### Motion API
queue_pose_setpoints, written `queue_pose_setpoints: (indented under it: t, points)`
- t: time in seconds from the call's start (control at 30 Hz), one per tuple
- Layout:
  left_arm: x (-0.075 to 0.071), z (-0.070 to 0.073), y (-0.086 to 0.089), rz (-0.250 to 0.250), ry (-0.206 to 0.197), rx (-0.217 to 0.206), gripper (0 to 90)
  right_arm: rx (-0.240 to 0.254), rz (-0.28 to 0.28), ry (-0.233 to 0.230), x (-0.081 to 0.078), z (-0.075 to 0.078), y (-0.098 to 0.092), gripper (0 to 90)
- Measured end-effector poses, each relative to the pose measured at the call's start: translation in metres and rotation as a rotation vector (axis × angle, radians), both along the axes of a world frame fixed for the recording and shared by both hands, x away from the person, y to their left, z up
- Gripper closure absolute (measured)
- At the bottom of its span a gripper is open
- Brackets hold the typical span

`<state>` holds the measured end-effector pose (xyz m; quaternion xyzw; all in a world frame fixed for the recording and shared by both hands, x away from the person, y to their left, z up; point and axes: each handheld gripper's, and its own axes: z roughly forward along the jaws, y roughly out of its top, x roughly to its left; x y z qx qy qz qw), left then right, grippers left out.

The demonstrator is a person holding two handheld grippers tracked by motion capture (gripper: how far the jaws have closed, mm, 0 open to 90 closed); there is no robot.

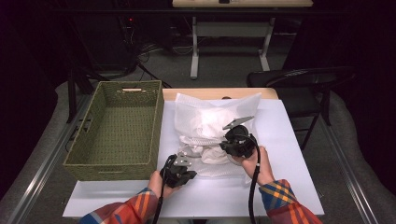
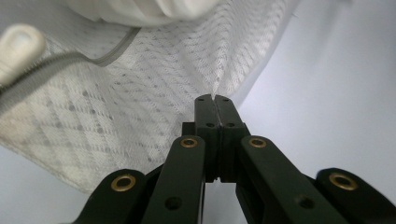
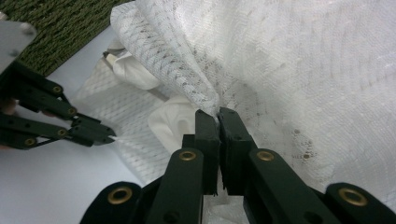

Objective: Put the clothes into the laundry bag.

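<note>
The left claw (image 2: 212, 99) is shut tight, and it pinches the thin edge of a white mesh laundry bag (image 1: 212, 123) between its two black jaws. The bit of net it holds is at the near, flat side of the bag, close to the grey zipper (image 2: 56, 63) with its pale pull tab. The right claw (image 3: 218, 114) is shut too, and it grips a bunched fold of the same net higher up on the bag's puffy part. In the right gripper view the left claw (image 3: 100, 133) shows at the side, nipping the low edge. So both claws hold the bag, one low and one high. The bag is stuffed with soft white clothes (image 3: 175, 119), and some of them poke out by the open mouth. It lies on the white tabletop (image 1: 289, 154), just beside the green woven basket (image 1: 116, 135), which has nothing in it. The step now looks like pulling the mouth of the bag open, or getting it ready to lift. To do it well, both claws should keep squeezing hard, because net is slippery and thin. Pull slowly and gently apart, so the net does not tear or slip free. Keep the clothes from tumbling out onto the tabletop.
</note>
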<state>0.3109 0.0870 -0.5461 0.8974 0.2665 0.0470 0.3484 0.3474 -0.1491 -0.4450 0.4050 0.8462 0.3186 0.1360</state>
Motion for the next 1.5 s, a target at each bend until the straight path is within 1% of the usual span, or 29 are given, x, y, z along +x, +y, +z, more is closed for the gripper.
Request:
queue_pose_setpoints:
  t: [0.03,0.13,0.2,0.23,0.27,0.3,0.33,0.4,0.43,0.47,0.5,0.53,0.57,0.6,0.67,0.77,0.8,0.9,0.93,1.0,1.07,1.17,1.23,1.27,1.33,1.37,1.4,1.43,1.5]
  points:
    - [-0.002,0.001,0.001,-0.008,0.009,0.006,89.9,0.000,-0.001,0.000,0.000,0.000,0.000,87.5]
    - [-0.006,0.002,0.003,-0.017,0.006,0.002,89.7,0.000,-0.003,0.001,0.000,0.000,0.000,87.5]
    - [-0.006,0.003,0.002,-0.019,0.002,0.005,86.4,0.001,-0.003,0.001,0.000,0.000,0.000,87.4]
    - [-0.006,0.003,0.000,-0.021,0.002,0.006,80.5,0.002,-0.005,0.001,0.000,0.001,0.001,87.4]
    - [-0.007,0.002,-0.003,-0.021,0.000,0.015,70.2,0.002,-0.005,0.001,0.000,0.001,0.001,87.4]
    - [-0.007,0.002,-0.006,-0.033,-0.001,0.018,63.2,0.002,-0.005,0.001,0.000,0.001,0.001,87.4]
    - [-0.008,0.001,-0.010,-0.048,-0.006,0.027,61.3,0.003,-0.006,0.002,0.000,0.001,0.001,87.4]
    - [-0.011,-0.001,-0.020,-0.040,-0.037,0.057,50.3,0.002,-0.005,0.002,0.000,0.001,0.000,87.4]
    - [-0.012,-0.003,-0.025,-0.048,-0.053,0.075,50.1,0.002,-0.004,0.002,0.000,0.001,0.000,87.4]
    - [-0.012,-0.004,-0.029,-0.049,-0.067,0.099,50.3,0.004,-0.006,0.003,0.000,0.001,0.001,87.3]
    - [-0.012,-0.005,-0.030,-0.043,-0.070,0.075,52.3,0.004,-0.006,0.003,0.000,0.001,0.001,87.3]
    - [-0.012,-0.006,-0.032,-0.036,-0.076,0.069,59.2,0.003,-0.004,0.001,0.000,0.001,0.001,87.3]
    - [-0.011,-0.006,-0.033,-0.043,-0.084,0.069,61.5,0.003,-0.003,0.001,0.000,0.001,0.000,87.3]
    - [-0.011,-0.006,-0.034,-0.045,-0.090,0.067,68.7,0.002,-0.002,-0.002,0.000,0.001,0.000,87.3]
    - [-0.009,-0.007,-0.034,-0.041,-0.086,0.052,78.6,0.003,-0.004,-0.001,0.000,0.001,-0.001,87.3]
    - [-0.008,-0.008,-0.033,-0.042,-0.080,0.042,88.4,0.005,-0.005,0.001,0.000,0.001,-0.002,87.3]
    - [-0.008,-0.008,-0.032,-0.044,-0.078,0.043,89.1,0.004,-0.005,0.001,0.000,0.001,-0.002,87.2]
    - [-0.009,-0.006,-0.028,-0.061,-0.039,0.021,89.8,0.005,-0.006,0.001,0.000,0.002,-0.002,87.2]
    - [-0.010,-0.004,-0.027,-0.073,-0.028,0.023,89.8,0.003,-0.005,0.000,0.000,0.002,-0.003,87.2]
    - [-0.014,-0.001,-0.022,-0.101,-0.009,0.017,89.8,0.004,-0.009,0.000,0.000,0.001,-0.003,87.2]
    - [-0.019,0.004,-0.017,-0.126,0.023,0.009,89.8,0.005,-0.012,0.003,0.001,0.002,-0.004,87.3]
    - [-0.027,0.007,-0.011,-0.156,0.048,-0.003,89.8,0.006,-0.016,0.001,0.001,0.002,-0.006,87.2]
    - [-0.034,0.009,-0.007,-0.169,0.053,0.008,89.8,0.004,-0.018,0.002,0.001,0.001,-0.006,87.3]
    - [-0.037,0.009,-0.005,-0.184,0.063,0.006,89.8,0.004,-0.017,0.002,0.001,0.001,-0.006,87.2]
    - [-0.041,0.011,-0.002,-0.192,0.064,0.019,89.7,0.002,-0.017,0.003,0.001,0.001,-0.006,87.2]
    - [-0.043,0.010,-0.001,-0.198,0.075,0.005,89.7,0.003,-0.017,0.003,0.001,0.001,-0.006,87.2]
    - [-0.043,0.011,0.001,-0.202,0.073,0.002,89.6,0.001,-0.017,0.003,0.001,0.001,-0.006,87.2]
    - [-0.044,0.012,0.002,-0.199,0.072,0.008,89.5,0.002,-0.017,0.002,0.001,0.001,-0.006,87.2]
    - [-0.046,0.014,0.004,-0.197,0.072,0.003,89.1,0.002,-0.017,0.002,0.001,0.001,-0.006,87.2]
